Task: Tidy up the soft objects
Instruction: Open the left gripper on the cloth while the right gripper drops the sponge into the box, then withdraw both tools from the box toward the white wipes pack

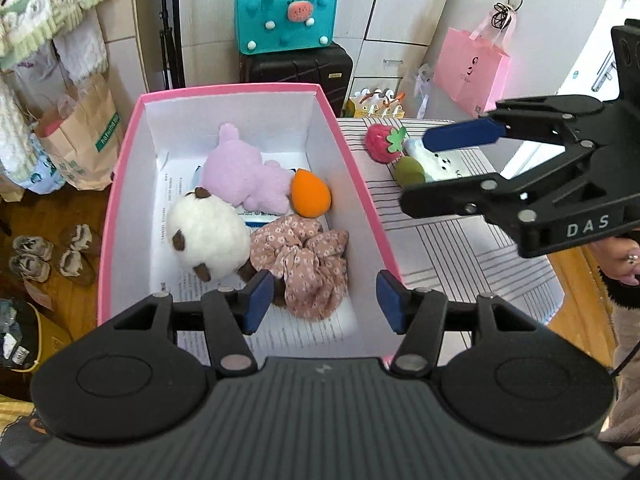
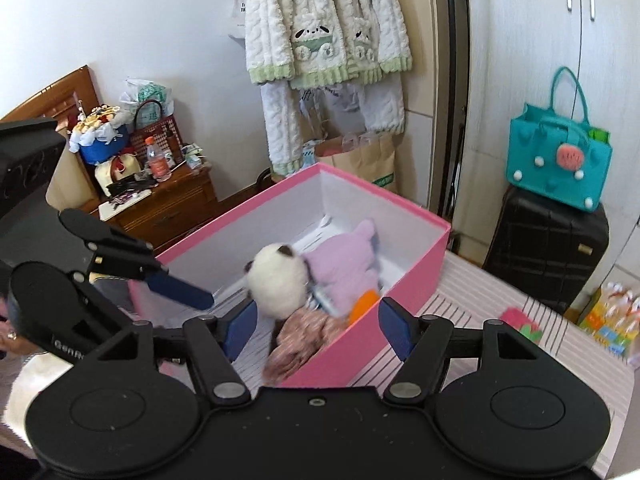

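Note:
A pink box with a white inside stands on a striped table. It holds a lilac plush, a white and brown plush, an orange sponge and a floral scrunchie. My left gripper is open and empty above the box's near end. My right gripper is open and empty over the box's near corner; in the left wrist view it hovers over a strawberry plush, a green sponge and a white soft item on the table.
A striped cloth covers the table. A black suitcase with a teal bag stands behind the box. A pink paper bag hangs at right. Paper bags and shoes are on the floor at left.

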`<state>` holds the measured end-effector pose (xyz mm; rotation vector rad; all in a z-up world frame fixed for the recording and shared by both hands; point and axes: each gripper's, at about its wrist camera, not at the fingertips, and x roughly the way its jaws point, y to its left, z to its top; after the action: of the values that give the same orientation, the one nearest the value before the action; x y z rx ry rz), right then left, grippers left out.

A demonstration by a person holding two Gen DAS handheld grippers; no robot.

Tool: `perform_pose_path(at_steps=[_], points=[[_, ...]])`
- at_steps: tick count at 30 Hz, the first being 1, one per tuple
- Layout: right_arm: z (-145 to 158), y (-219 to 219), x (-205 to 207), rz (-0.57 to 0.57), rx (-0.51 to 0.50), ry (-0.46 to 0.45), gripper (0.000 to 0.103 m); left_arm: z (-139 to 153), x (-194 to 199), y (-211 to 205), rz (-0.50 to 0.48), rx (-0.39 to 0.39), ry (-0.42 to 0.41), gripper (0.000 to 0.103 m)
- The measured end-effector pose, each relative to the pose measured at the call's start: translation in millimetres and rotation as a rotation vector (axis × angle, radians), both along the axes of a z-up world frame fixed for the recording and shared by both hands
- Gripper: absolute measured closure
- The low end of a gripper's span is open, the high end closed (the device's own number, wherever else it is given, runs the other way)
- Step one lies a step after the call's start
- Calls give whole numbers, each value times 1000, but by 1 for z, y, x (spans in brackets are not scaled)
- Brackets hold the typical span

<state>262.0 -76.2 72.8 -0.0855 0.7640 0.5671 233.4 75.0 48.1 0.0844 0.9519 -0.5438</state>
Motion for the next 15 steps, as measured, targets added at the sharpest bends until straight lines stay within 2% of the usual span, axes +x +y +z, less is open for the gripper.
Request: perform_pose_path(at_steps=[7, 15], points=[[9, -4, -31, 11, 26, 43, 31, 17, -32, 1, -5, 41, -3, 45], [28, -9, -67, 49, 56, 16, 31, 37, -67, 5, -8, 64, -63, 41]])
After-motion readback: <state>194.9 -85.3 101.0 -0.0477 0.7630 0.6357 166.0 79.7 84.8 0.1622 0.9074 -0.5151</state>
